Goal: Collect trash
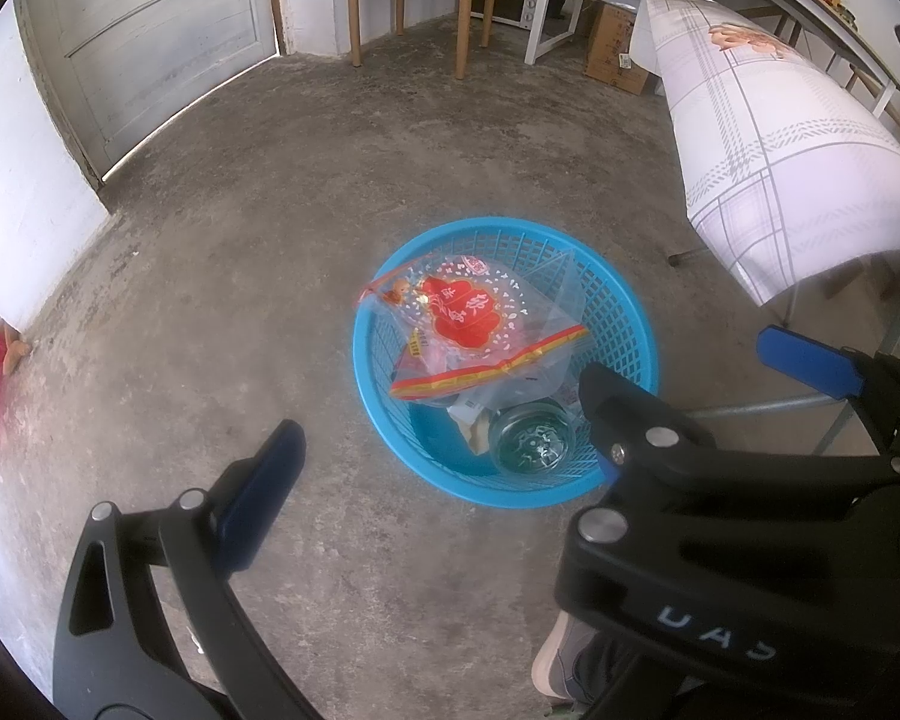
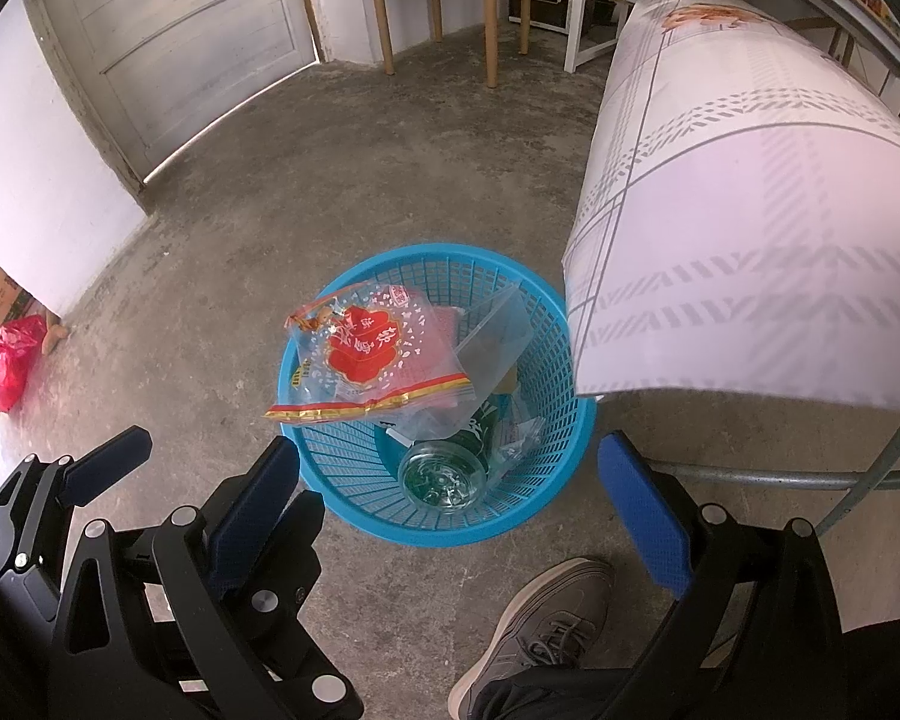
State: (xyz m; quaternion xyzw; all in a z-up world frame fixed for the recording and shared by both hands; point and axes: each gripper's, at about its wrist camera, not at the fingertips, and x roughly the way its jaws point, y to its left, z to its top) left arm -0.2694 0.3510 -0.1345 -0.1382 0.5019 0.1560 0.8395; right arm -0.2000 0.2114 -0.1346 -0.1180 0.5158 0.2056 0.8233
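both hand-held grippers spread wide, empty, above blue basket holding plastic bag; best pushing overhanging bag inside.

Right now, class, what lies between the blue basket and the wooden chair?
Only bare concrete floor. Both wrist views show nothing on the stretch from the basket to the chair.

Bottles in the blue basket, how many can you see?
1. A clear bottle lies at the near side of the basket, bottom toward the camera, partly under a plastic bag. The trash may hide others.
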